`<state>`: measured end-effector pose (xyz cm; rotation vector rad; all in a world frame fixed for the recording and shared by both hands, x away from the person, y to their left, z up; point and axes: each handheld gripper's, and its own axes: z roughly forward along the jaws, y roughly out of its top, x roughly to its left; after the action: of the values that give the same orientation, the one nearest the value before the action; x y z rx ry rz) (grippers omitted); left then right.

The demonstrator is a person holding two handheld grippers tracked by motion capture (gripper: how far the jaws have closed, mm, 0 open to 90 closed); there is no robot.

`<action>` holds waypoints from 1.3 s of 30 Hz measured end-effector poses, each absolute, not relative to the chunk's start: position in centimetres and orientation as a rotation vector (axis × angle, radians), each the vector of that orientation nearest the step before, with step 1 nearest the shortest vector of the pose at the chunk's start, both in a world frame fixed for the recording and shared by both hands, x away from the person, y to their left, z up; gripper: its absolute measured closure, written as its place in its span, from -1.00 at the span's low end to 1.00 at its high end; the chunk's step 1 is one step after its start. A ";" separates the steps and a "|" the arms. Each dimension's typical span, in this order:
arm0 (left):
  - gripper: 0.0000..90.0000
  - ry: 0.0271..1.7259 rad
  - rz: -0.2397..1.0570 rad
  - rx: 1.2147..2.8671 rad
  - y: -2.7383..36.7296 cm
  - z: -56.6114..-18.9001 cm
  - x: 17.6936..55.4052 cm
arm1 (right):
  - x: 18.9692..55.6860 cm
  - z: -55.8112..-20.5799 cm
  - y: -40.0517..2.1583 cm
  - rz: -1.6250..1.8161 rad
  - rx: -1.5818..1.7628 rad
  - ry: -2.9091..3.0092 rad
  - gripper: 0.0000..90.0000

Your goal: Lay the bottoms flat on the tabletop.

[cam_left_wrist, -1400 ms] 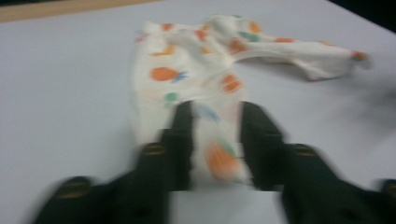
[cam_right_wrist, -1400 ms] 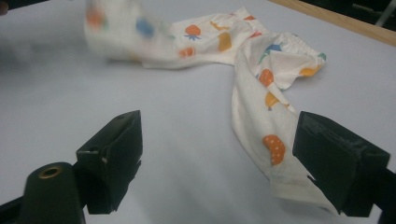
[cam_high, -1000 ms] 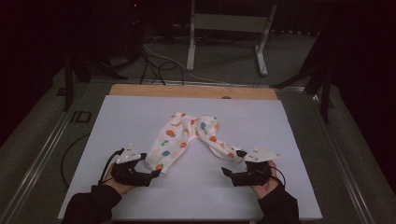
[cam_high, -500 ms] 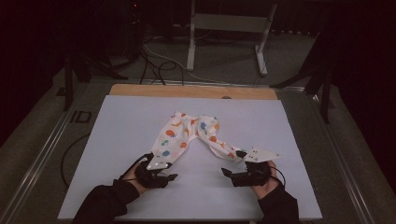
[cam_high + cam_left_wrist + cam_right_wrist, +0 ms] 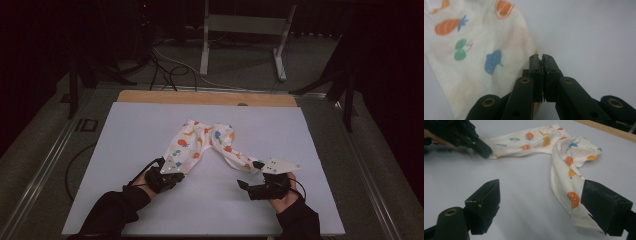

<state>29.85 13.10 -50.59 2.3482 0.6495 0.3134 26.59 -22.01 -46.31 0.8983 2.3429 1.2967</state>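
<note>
I see the printed trousers spread in an upside-down V on the white sheet, waist away from me, and my left gripper has just been closing, so its jaws now pinch the hem of the left leg. My right gripper sits with its jaws wide apart around the end of the other leg, gripping nothing. The only writing I can make out is "ID" on the table frame left of the sheet.
</note>
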 end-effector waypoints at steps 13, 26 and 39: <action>0.95 0.915 0.296 2.029 17.2 -48.8 31.7 | 26.6 -46.3 -22.0 1.297 0.904 2.345 -0.64; 0.86 1.002 0.276 2.151 19.4 -52.0 33.0 | 26.7 -46.5 -21.9 1.292 0.899 2.354 -0.64; 0.41 0.718 0.319 2.094 17.8 -49.0 29.4 | 26.6 -46.4 -21.9 1.293 0.898 2.349 -0.64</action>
<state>29.37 17.85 -48.95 2.0938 0.7177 0.3193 26.60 -21.90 -46.36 0.8984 2.3486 1.2928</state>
